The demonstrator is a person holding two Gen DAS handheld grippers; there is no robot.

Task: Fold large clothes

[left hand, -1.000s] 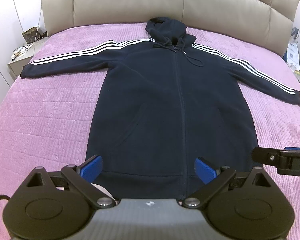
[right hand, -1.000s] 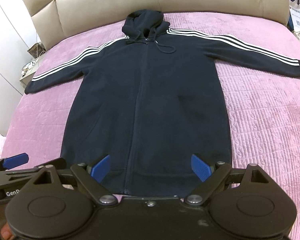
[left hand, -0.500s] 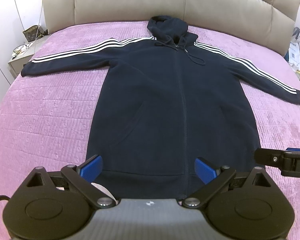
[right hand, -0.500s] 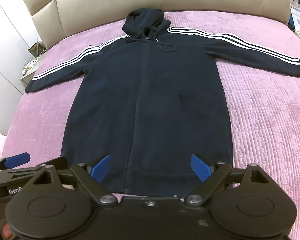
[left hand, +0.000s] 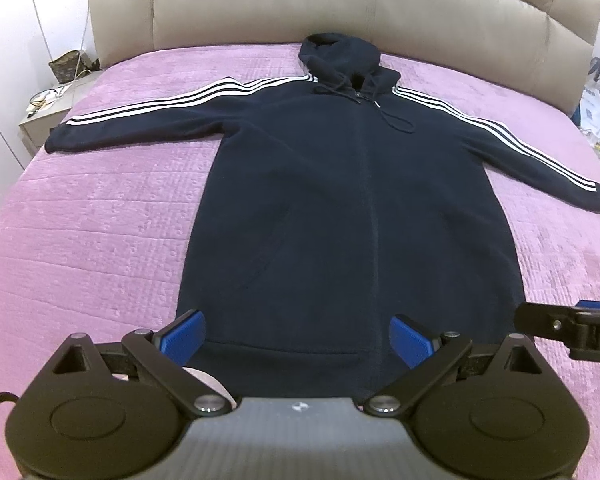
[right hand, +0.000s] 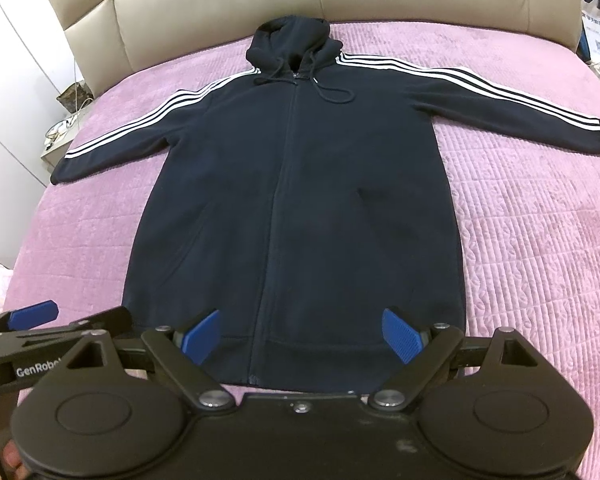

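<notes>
It was a home bedroom: a bed (left hand: 80,240) with a pink quilted cover stood against a padded beige headboard (left hand: 260,4), a cluttered nightstand (left hand: 44,116) beside it.

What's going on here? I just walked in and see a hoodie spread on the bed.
A person holds a gripper in each hand over the near end of a bed with a purple bedspread. A long dark zip-up hoodie with white-striped sleeves lies flat and unfolded, sleeves spread, hood toward the headboard. The left gripper and the right gripper are both open above its hem, holding nothing. No fold has been made yet.
</notes>
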